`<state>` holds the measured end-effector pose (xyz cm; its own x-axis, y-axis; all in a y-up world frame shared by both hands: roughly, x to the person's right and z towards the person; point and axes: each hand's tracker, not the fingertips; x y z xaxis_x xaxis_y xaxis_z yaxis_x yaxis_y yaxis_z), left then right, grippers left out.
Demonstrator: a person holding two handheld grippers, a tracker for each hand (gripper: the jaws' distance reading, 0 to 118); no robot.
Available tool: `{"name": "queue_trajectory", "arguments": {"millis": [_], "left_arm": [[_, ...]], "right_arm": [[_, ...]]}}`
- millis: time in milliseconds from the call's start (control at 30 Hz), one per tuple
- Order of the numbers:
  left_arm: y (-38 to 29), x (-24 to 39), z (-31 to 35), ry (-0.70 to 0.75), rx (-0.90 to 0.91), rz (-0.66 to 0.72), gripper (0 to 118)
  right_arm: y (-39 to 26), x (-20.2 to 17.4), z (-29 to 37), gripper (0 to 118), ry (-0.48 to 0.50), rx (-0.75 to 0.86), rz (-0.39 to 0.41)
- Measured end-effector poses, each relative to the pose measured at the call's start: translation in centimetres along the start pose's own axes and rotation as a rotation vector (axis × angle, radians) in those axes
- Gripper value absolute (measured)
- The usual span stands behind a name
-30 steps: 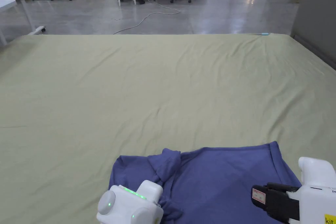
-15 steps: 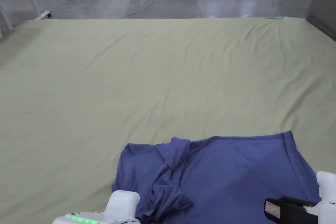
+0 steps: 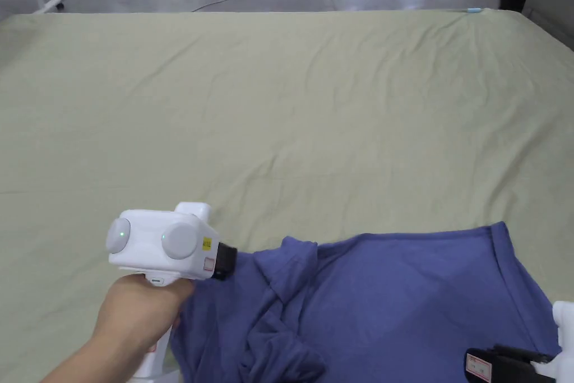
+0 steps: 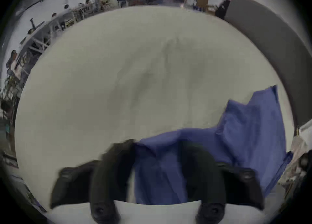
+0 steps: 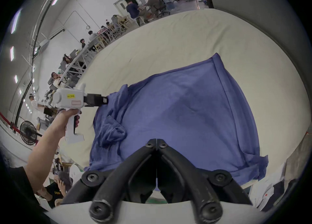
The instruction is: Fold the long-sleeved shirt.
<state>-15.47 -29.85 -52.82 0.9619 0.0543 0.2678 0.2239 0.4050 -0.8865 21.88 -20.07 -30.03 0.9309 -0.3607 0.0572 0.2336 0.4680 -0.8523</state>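
Right tool (image 5: 156, 144) closed (left (image 4: 157, 150) agape)

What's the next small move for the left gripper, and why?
Probably draw the left gripper outward to the left, pulling the shirt's bunched left side flat. It appears to hold fabric at that edge, which lies crumpled, while the right side lies smooth. The right gripper is shut, low over the near edge.

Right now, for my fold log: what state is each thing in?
Blue long-sleeved shirt: spread out, left side bunched.
Left hand-held gripper: at the shirt's bunched edge; grip unclear.
Right hand-held gripper: shut, above the shirt.
Green sheet: wrinkled.
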Motion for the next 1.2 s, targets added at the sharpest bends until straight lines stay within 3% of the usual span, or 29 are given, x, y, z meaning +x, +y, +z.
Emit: {"name": "queue_trajectory", "arguments": {"millis": [33, 67, 100, 133, 200, 233, 300, 333, 367, 400, 433, 600, 633, 700, 733, 767, 833, 900, 1033, 1200], "left_arm": [[-0.1, -0.2, -1.0, 0.021, -0.011, -0.019, 43], [-0.4, 0.3, -0.6, 0.040, 0.053, -0.047, 32], [-0.1, 0.8, 0.1, 0.047, 0.071, -0.073, 11], [0.0, 1.1, 0.6, 0.022, 0.072, -0.096, 2], [0.4, 1.0, 1.5, 0.025, 0.068, -0.078, 2], [0.7, 0.9, 2.0, 0.017, 0.065, -0.079, 2], [1.5, 0.0, 3.1, -0.046, 0.084, -0.043, 2], [1.8, -0.4, 3.5, -0.088, 0.052, 0.012, 2], [2.1, -1.0, 4.1, -0.110, 0.050, 0.040, 2], [2.4, -1.3, 4.4, -0.133, 0.059, 0.049, 2], [2.5, -1.4, 5.1, -0.129, 0.059, 0.041, 2], [3.4, -2.3, 5.6, -0.112, 0.082, 0.043, 2], [3.7, -2.5, 5.5, -0.118, 0.084, 0.059, 2], [4.3, -3.1, 5.0, -0.127, 0.075, 0.087, 2], [4.6, -3.2, 4.8, -0.127, 0.071, 0.096, 2], [4.8, -3.3, 4.6, -0.127, 0.065, 0.097, 2], [4.9, -3.3, 4.5, -0.122, 0.059, 0.094, 2], [5.1, -3.1, 4.5, -0.117, 0.054, 0.073, 2], [5.5, -3.4, 5.2, -0.119, 0.059, 0.072, 2], [5.7, -4.8, 7.2, -0.142, 0.107, 0.082, 2]], "right_arm": [[0.5, 0.2, -0.3, 0, -0.012, -0.004, -0.001], [1.2, 0.5, -0.6, 0, -0.022, -0.011, -0.001], [2.1, 0.9, -0.8, 0, -0.029, -0.016, 0.004], [3.2, 1.2, -1.1, 0, -0.041, -0.017, 0.011], [6.4, 1.9, -2.1, 0, -0.108, -0.023, 0.063], [8.5, 2.4, -2.9, 7, -0.133, -0.019, 0.091], [12.6, 4.0, -4.6, 101, -0.165, -0.017, 0.090], [14.9, 4.8, -6.0, 118, -0.197, -0.036, 0.066], [17.0, 5.6, -7.6, 115, -0.246, -0.067, 0.045], [18.2, 6.3, -8.5, 115, -0.212, -0.011, 0.009], [19.7, 7.5, -9.9, 115, -0.256, -0.063, 0.048], [21.9, 9.6, -15.7, 112, -0.433, -0.190, -0.056], [21.6, 10.0, -16.3, 103, -0.430, -0.202, -0.080], [22.1, 11.9, -18.5, 39, -0.421, -0.251, -0.115], [21.7, 12.0, -18.8, 17, -0.436, -0.272, -0.136], [21.6, 11.4, -18.1, 15, -0.444, -0.220, -0.123], [21.7, 10.3, -17.6, 1, -0.431, -0.219, -0.079], [22.0, 9.8, -16.9, 1, -0.458, -0.221, -0.048], [23.9, 9.4, -14.6, 0, -0.405, -0.120, -0.069], [25.3, 7.1, -10.3, 0, -0.350, -0.020, 0.038]]}}
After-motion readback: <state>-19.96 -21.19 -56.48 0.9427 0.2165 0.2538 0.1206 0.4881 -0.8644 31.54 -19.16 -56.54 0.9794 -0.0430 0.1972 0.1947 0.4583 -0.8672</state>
